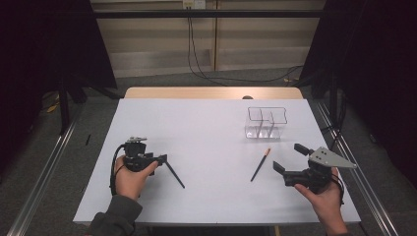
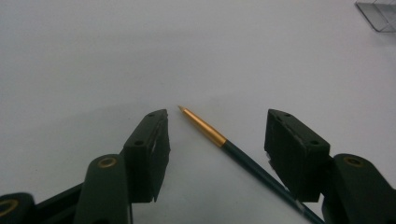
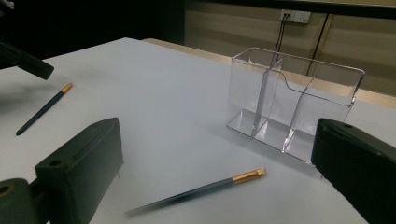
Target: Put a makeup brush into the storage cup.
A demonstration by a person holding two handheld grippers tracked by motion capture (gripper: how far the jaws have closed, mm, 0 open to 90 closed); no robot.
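At the left of the table (image 1: 206, 196), the left gripper (image 2: 215, 135) rests low with its jaws roughly half open, straddling a thin dark brush (image 2: 243, 156) that lies flat between them, its gold ferrule and tip pointing forward; neither pad touches it. The handle runs closer to one jaw, so a squeeze from here could nudge the brush sideways or roll it out rather than pinch it, and so slim a handle may slip from the pads. Further right lies a second brush (image 1: 260, 165), then the clear divided holder (image 1: 266, 123), and the right gripper (image 1: 295, 160) hovers wide open, holding nothing.
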